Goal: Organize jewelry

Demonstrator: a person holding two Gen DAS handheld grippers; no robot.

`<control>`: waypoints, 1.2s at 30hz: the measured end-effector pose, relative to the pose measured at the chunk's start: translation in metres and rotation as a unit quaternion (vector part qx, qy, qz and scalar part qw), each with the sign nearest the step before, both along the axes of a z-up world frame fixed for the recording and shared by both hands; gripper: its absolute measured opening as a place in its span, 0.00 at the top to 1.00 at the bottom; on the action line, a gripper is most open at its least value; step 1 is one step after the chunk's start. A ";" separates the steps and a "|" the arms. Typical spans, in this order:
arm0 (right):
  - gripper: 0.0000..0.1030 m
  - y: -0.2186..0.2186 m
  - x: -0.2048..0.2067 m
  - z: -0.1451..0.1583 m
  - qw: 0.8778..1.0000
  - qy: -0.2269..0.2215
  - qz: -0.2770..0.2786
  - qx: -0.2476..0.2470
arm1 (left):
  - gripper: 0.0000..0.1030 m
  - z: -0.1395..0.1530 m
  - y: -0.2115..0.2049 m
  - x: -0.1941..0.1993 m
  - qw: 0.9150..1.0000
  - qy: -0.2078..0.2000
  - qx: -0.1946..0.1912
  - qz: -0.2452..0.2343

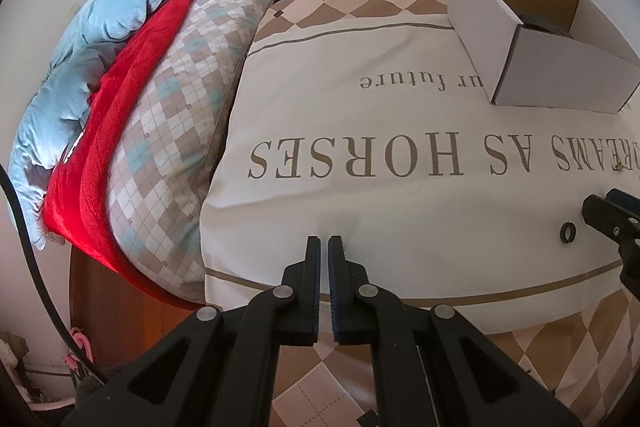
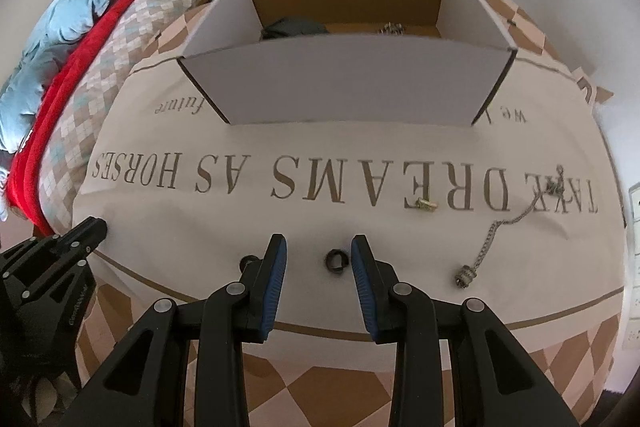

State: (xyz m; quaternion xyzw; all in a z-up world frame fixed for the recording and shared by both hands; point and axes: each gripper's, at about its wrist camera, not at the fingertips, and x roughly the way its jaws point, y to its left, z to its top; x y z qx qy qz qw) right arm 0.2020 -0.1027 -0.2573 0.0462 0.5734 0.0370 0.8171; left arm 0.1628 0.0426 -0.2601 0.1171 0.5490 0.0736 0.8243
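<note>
My right gripper (image 2: pixel 319 247) hangs spread around the dark ring (image 2: pixel 335 261), lying near the bedspread's (image 2: pixel 360 155) front edge, closer to my right pad. I should centre, sink, then pinch gently. My left gripper (image 1: pixel 324 247) is pressed together, empty.

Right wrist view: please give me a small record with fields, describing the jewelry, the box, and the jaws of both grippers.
surface: printed bedspread
box: white cardboard box, open top, beyond the jewelry
ring: dark ring on the bedspread, between the jaws of the right gripper, nearer its right pad, not gripped
chain: metal chain lying to the right
small piece: gold-coloured item on the lettering
left gripper: jaws shut, holding nothing
</note>
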 end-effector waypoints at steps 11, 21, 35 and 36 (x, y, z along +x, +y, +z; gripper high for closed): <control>0.86 -0.004 0.000 -0.001 1.000 -0.009 -0.004 0.001 | 0.98 0.002 -0.001 0.001 1.000 0.000 0.001 0.000; 0.89 -0.009 -0.004 0.004 1.000 -0.026 -0.008 0.004 | 0.98 0.005 0.001 0.003 1.000 -0.002 0.000 0.003; 0.78 -0.028 -0.003 0.025 0.996 -0.032 -0.009 0.086 | 0.98 0.015 0.000 0.002 1.000 -0.011 -0.010 0.005; 0.58 -0.025 -0.004 0.023 0.995 -0.029 -0.003 0.093 | 0.98 0.015 0.001 0.002 1.000 -0.012 -0.010 0.006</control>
